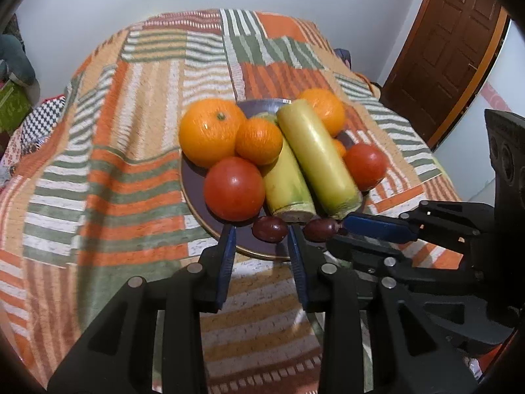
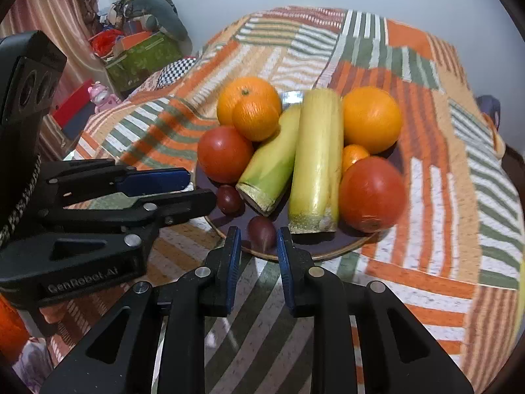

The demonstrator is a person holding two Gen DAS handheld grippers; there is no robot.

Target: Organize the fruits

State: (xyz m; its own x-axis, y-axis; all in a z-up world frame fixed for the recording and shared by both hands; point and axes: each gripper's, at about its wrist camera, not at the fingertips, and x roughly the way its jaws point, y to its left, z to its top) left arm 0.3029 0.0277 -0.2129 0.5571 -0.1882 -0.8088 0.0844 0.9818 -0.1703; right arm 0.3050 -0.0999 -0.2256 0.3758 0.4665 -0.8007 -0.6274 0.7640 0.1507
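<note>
A dark plate [image 1: 193, 193] [image 2: 328, 252] on the striped cloth holds oranges [image 1: 210, 131] [image 2: 372, 120], two tomatoes [image 1: 233, 188] [image 2: 372, 193], two pale green corn cobs [image 1: 316, 157] [image 2: 316, 161] and two dark grapes at its near rim. My left gripper [image 1: 261, 229] [image 2: 201, 187] is open around one grape [image 1: 269, 228] [image 2: 228, 198], with a clear gap on that grape's left side. My right gripper [image 2: 257, 231] [image 1: 338, 233] has its tips close against both sides of the other grape [image 2: 261, 233] [image 1: 320, 229], which rests on the plate.
The orange, green and white striped cloth [image 1: 115, 170] [image 2: 443, 197] covers the whole surface. A brown door [image 1: 449, 42] stands at the right. Boxes and clutter [image 2: 141, 55] and a pink toy [image 2: 101, 97] sit on the floor at the left.
</note>
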